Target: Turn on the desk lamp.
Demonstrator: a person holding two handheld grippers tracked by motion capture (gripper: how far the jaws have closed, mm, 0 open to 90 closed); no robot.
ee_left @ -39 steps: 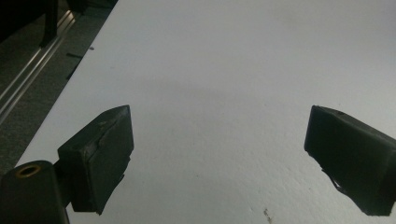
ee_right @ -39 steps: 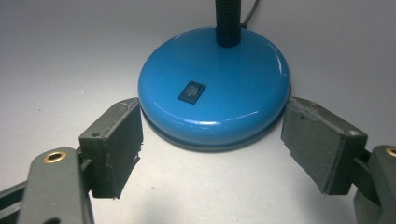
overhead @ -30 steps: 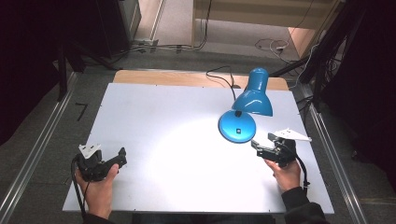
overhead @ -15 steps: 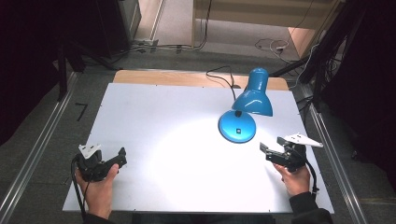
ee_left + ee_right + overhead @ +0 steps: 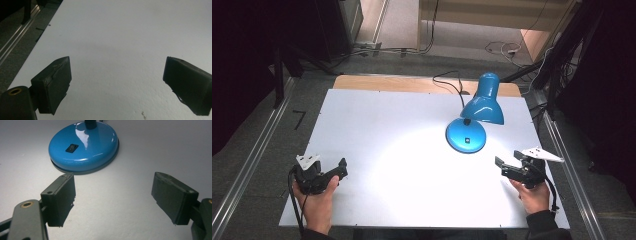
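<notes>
The high view looks forward and down on the whole white table (image 5: 377, 130) from above the person's side. The left gripper view skims close over bare tabletop. The right gripper view, also low and close, faces the blue desk lamp (image 5: 83, 146) base, shared with the high view (image 5: 466, 136).

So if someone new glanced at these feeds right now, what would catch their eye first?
First the bright blue desk lamp at the far right of the white table, lit, throwing a pool of light across the middle. Its round base with a black rocker switch sits just ahead of the right gripper, whose fingers stand wide open, apart from it. The left gripper rests open at the near left corner over bare table.
</notes>
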